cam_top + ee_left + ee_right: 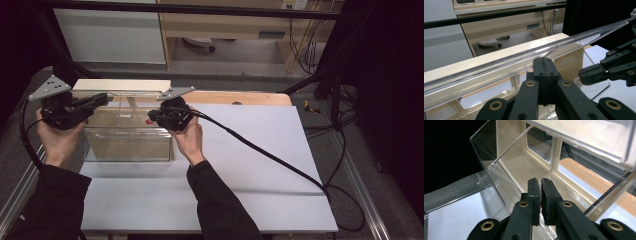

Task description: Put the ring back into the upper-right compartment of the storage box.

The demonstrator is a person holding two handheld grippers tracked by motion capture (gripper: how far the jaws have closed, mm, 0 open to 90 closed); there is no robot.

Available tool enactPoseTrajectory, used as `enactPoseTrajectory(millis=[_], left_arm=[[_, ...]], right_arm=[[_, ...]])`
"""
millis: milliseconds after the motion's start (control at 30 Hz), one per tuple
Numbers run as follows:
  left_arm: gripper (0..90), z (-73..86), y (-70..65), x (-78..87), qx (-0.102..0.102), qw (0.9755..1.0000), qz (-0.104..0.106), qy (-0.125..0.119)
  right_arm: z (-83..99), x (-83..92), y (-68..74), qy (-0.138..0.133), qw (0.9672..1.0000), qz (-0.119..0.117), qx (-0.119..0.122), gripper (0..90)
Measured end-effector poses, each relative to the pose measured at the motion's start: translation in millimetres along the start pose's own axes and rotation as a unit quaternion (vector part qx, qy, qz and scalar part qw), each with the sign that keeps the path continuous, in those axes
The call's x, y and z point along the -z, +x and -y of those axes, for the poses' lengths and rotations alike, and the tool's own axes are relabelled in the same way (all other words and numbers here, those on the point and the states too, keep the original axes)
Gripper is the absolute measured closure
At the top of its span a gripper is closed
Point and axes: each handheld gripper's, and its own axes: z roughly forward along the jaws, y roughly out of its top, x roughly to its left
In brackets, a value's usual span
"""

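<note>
A see-through box stands on the desk, in the left middle of the high view. It sits at the left edge of a white sheet that covers most of the desk. The box has clear walls and a cream frame. Its lid is tipped up, and a clear panel of it runs across the left gripper view from lower left to upper right.

The left tongs are held by a hand at the left end of the box, up near the lid. In the left gripper view the left tongs are pressed tight together, with nothing between them. The clear panel lies just behind their tips.

The right tongs are at the right end of the box, held by the other hand. In the right gripper view they are almost closed, with only a thin slit, and hold nothing. They point into the open box.
</note>
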Motion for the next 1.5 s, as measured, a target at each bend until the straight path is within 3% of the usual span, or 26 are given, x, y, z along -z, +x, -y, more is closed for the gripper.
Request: enactPoseTrajectory(millis=[233, 400, 533, 600, 767, 1000, 1133, 1500], left_arm=[[90.0, 0.0, -0.3, -0.4, 0.000, 1.0000, 0.000, 0.000], [90.0, 0.5, -0.2, -0.4, 0.001, 1.0000, 0.001, -0.001], [90.0, 0.5, -0.6, -0.1, 0.001, 1.0000, 0.001, -0.002], [90.0, 0.5, -0.7, 0.0, 0.001, 1.0000, 0.000, -0.002], [90.0, 0.3, -1.2, 0.0, 0.000, 1.0000, 0.000, -0.002], [90.0, 0.2, -1.6, -0.4, 0.000, 1.0000, -0.001, -0.001], [90.0, 0.4, -2.0, -0.6, 0.000, 1.0000, -0.001, -0.001], [90.0, 1.1, -2.1, -0.5, 0.000, 1.0000, -0.004, 0.001]], right_arm=[[1.5, -0.8, 1.6, 0.003, 1.0000, -0.007, 0.003, 79.1], [-3.8, 12.9, 5.8, -0.008, 0.9998, -0.009, 0.014, 72.1], [-6.9, 30.2, 14.7, -0.007, 0.9996, -0.012, 0.026, 58.8], [-6.8, 33.6, 16.5, -0.008, 0.9995, -0.013, 0.027, 56.2], [-2.1, 48.6, 20.0, -0.001, 0.9996, -0.011, 0.026, 37.9], [15.8, 70.3, 17.6, 0.010, 0.9995, 0.004, 0.028, 18.7], [32.1, 85.1, 8.5, 0.023, 0.9995, 0.012, 0.016, 10.4], [75.1, 116.0, -17.5, 0.031, 0.9988, 0.025, -0.031, 4.1]])
